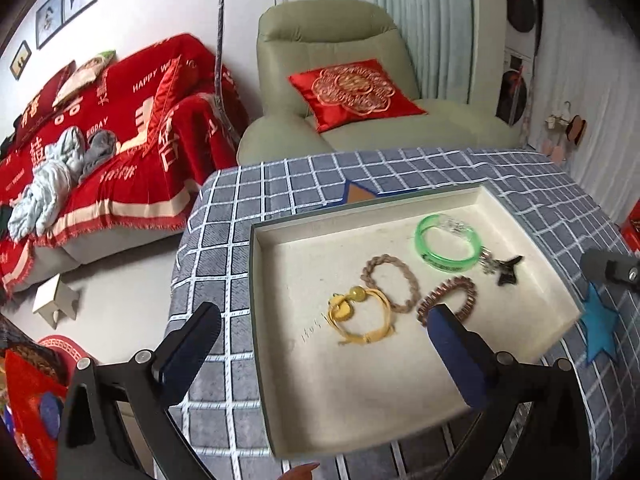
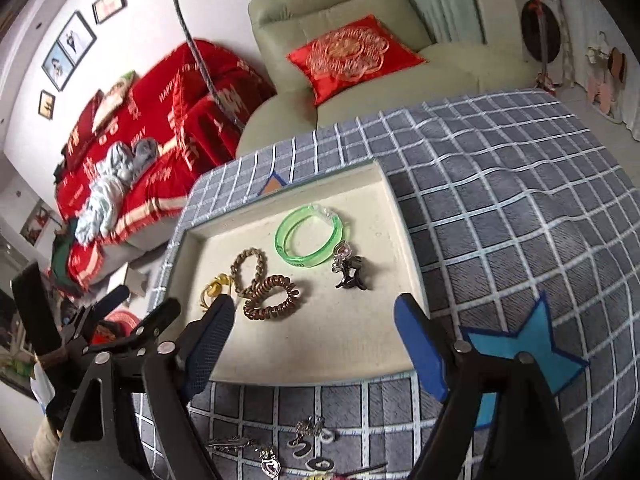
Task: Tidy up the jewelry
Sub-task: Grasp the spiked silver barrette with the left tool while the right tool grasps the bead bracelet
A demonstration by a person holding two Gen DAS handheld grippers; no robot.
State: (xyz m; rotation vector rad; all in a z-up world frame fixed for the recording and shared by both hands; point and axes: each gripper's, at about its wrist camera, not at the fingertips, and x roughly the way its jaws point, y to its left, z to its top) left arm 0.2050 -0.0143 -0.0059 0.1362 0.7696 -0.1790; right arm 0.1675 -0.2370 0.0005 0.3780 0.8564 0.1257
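A living room: a sofa (image 1: pixel 100 152) under a red throw and a pale green armchair (image 1: pixel 360 80) with a red cushion (image 1: pixel 354 92) stand behind the desk (image 1: pixel 224 240), which carries a grey checked cloth. A blue star patch (image 2: pixel 520 356) lies on the cloth, just beside the tray's near right corner in the right wrist view.

A shallow cream tray (image 1: pixel 320 380) sits on the desk. Inside it, toward the far half, lie a green bangle (image 1: pixel 448 248), a braided bracelet (image 1: pixel 390 284), a brown coil bracelet (image 1: pixel 450 298), a yellow cord bracelet (image 1: pixel 360 316) with a bead, and a dark clip (image 1: pixel 506 270) touching a small silver piece. The braided and yellow bracelets touch; the coil bracelet lies just beside them.

More small jewelry (image 2: pixel 296 448), silver pieces among it, lies on the cloth outside the tray's near edge, at the bottom of the right wrist view.

Left gripper (image 1: pixel 320 356): jaws spread wide, nothing between them, pads clear of every item. It hangs above the tray's near left part, angled downward.

Right gripper (image 2: pixel 316 348): jaws likewise wide apart and empty, above the tray's near edge, angled downward. The left gripper shows beside it at the left.

A fingertip (image 1: pixel 304 472) shows at the bottom edge of the left wrist view.
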